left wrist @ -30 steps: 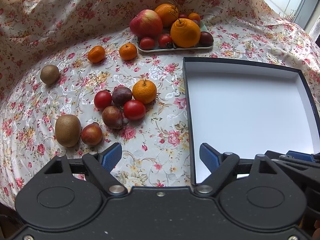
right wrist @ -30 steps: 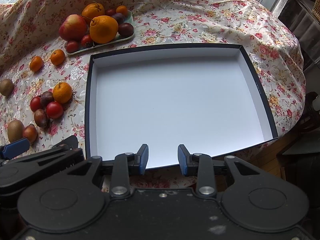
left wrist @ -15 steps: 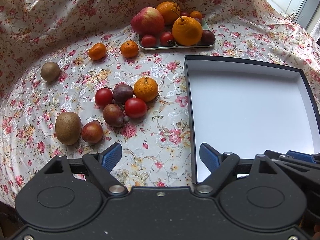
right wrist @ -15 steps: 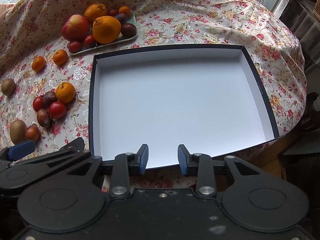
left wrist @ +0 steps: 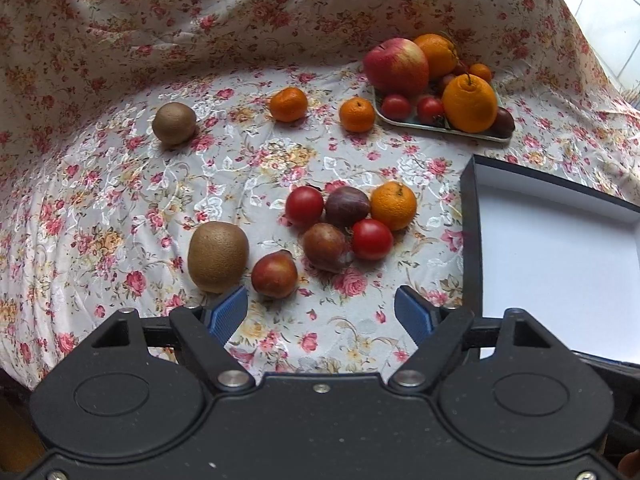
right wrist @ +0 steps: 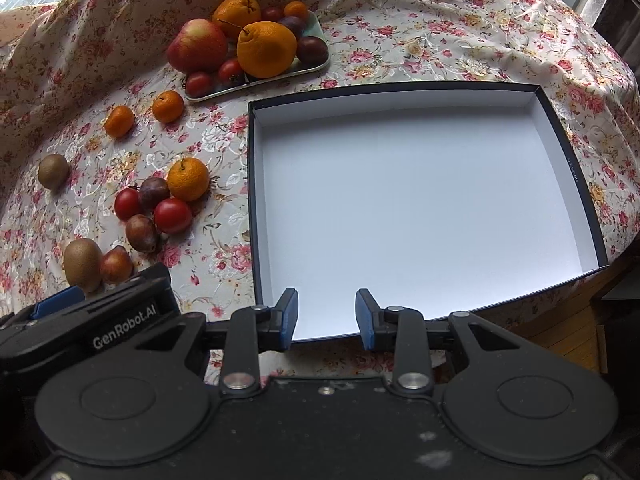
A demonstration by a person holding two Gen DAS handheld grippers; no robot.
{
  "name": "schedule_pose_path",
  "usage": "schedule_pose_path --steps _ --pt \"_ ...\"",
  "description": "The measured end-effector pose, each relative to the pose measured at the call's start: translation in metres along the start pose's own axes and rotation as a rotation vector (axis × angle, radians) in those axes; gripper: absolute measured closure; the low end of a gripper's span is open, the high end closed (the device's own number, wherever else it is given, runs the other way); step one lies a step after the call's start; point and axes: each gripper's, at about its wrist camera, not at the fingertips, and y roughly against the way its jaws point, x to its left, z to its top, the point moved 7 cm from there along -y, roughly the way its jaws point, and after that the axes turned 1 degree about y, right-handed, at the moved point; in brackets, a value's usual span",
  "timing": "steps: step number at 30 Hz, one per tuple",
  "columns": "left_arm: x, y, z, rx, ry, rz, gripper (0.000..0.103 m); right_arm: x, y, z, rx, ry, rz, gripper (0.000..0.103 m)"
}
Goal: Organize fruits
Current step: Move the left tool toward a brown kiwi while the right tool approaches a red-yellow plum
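Observation:
Loose fruit lies on the floral cloth: a large kiwi (left wrist: 218, 257), a reddish plum (left wrist: 274, 274), a cluster of tomatoes (left wrist: 371, 239), plums (left wrist: 346, 206) and a mandarin (left wrist: 393, 205), two small mandarins (left wrist: 288, 104) and a far kiwi (left wrist: 174, 123). An empty white box with a dark rim (right wrist: 416, 204) sits to the right. My left gripper (left wrist: 320, 314) is open and empty, just short of the kiwi and plum. My right gripper (right wrist: 327, 316) is open and empty, over the box's near edge.
A pale tray (right wrist: 316, 66) at the back holds an apple (right wrist: 197, 46), oranges (right wrist: 267, 49), tomatoes and plums. The cloth rises in folds behind. The table edge drops off at the right, past the box.
My left gripper has swung left and forward toward the loose fruit, so the box now sits at its view's right edge. My right gripper has shifted slightly; the jaws have not changed.

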Motion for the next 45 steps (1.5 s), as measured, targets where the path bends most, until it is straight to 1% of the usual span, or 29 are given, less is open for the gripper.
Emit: schedule_pose_path --steps 4,5,6,7,10,12,15,16,20,22,24,25,28,30,33,36,39,45 --pt "0.030 0.004 0.011 -0.047 0.057 -0.019 0.022 0.025 -0.003 0.002 0.009 -0.004 0.040 0.069" --pt "0.038 0.005 0.013 -0.057 0.067 -0.013 0.022 0.031 -0.003 0.002 0.007 -0.001 0.043 0.069" --pt "0.045 0.006 0.015 -0.061 0.074 -0.001 0.022 0.043 -0.002 0.003 0.011 0.006 0.071 0.070" --pt "0.053 0.006 0.017 -0.061 0.074 0.008 0.022 0.052 -0.004 0.004 0.003 0.021 0.075 0.070" --pt "0.071 0.006 0.021 -0.050 0.085 0.012 0.021 0.083 0.005 0.003 0.024 0.031 0.164 0.070" --pt "0.082 0.006 0.024 -0.038 0.084 0.032 0.021 0.103 0.008 0.002 0.023 0.031 0.214 0.070" --pt "0.097 0.009 0.032 -0.042 0.076 0.054 0.021 0.124 0.012 0.002 -0.001 0.011 0.254 0.070" --pt "0.102 0.010 0.035 -0.047 0.073 0.059 0.021 0.132 0.007 0.002 -0.012 0.007 0.233 0.070" --pt "0.124 0.011 0.047 -0.048 0.069 0.087 0.021 0.151 0.008 0.011 -0.031 0.042 0.218 0.070" --pt "0.132 0.006 0.052 -0.031 0.071 0.107 0.021 0.156 0.005 0.018 0.003 0.061 0.215 0.070" --pt "0.138 -0.001 0.057 -0.008 0.070 0.112 0.022 0.159 0.004 0.027 0.030 0.059 0.241 0.070" --pt "0.140 -0.005 0.059 0.002 0.073 0.106 0.022 0.161 0.001 0.033 0.039 0.050 0.249 0.070" --pt "0.144 -0.017 0.060 0.034 0.098 0.092 0.022 0.167 -0.003 0.049 0.030 0.037 0.257 0.070" --pt "0.147 -0.025 0.058 0.056 0.125 0.085 0.024 0.170 -0.009 0.058 0.030 0.039 0.248 0.070" --pt "0.146 -0.035 0.054 0.101 0.136 0.058 0.027 0.175 -0.023 0.065 0.059 0.052 0.228 0.071" --pt "0.142 -0.042 0.051 0.119 0.104 0.058 0.028 0.179 -0.038 0.068 0.101 0.079 0.190 0.077" --pt "0.139 -0.046 0.048 0.144 0.090 0.032 0.028 0.184 -0.049 0.066 0.128 0.129 0.184 0.077" --pt "0.131 -0.047 0.048 0.153 0.078 -0.031 0.028 0.184 -0.066 0.060 0.213 0.043 0.226 0.077"
